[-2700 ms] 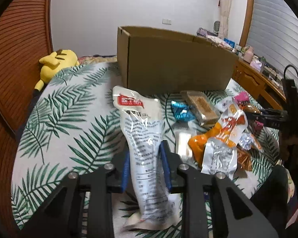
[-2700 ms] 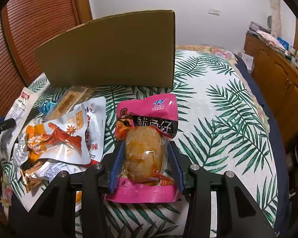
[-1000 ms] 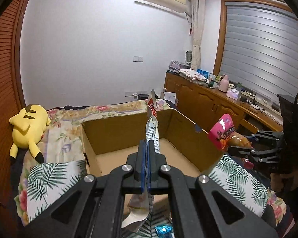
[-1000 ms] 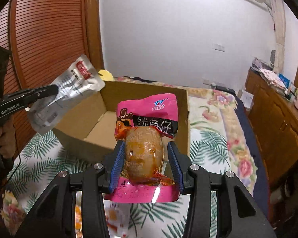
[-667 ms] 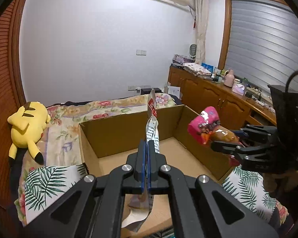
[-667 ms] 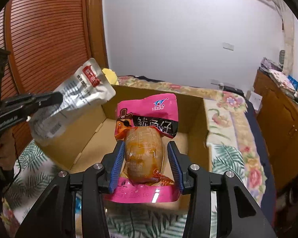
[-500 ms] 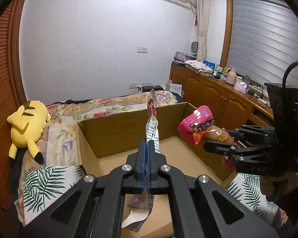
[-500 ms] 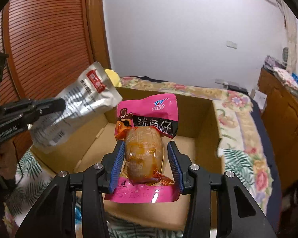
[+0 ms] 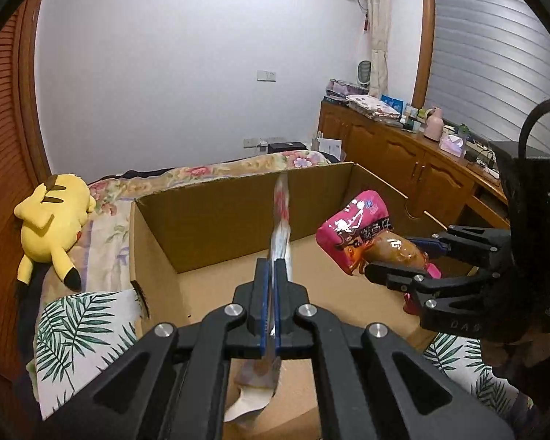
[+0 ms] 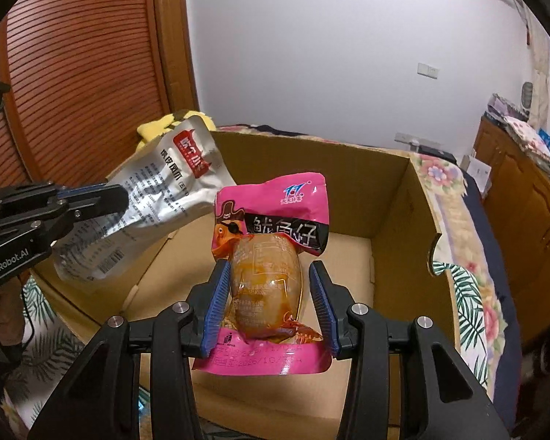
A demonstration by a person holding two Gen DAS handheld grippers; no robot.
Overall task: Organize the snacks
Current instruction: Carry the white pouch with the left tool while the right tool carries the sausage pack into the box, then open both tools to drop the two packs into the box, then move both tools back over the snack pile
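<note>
**Both snack packets now hang over the open box**

The open brown cardboard box [image 10: 396, 198] is the landmark here. Above its floor, toward its right wall, hangs the pink plastic snack pouch with a brown, sauce-coloured lump in its clear window [image 10: 269, 256]. The right gripper [image 10: 271, 304] has its blue pads clamped against the bulge of that pouch, one on each side. Over the left half of the box, the flat silver foil pouch with a red label [image 10: 165, 190] is pinched tight in the left gripper [image 9: 272, 293], whose pads are pressed together with only the thin foil between them; seen edge-on in the left wrist view, the foil rises over the box's back wall.

A few seconds ago both packets lay on the palm-leaf bedspread [image 9: 77, 326] in front of the box, among other snacks. A second ago they were raised in front of it; since then both have come forward and down, and the box's bare floor shows beneath each.

My reading is that the carry is nearly done and letting go is the remaining step for these two. Outside the box's left wall lies a yellow plush toy [image 9: 51, 216]; beyond its right wall stands a wooden sideboard [image 9: 396, 154].
</note>
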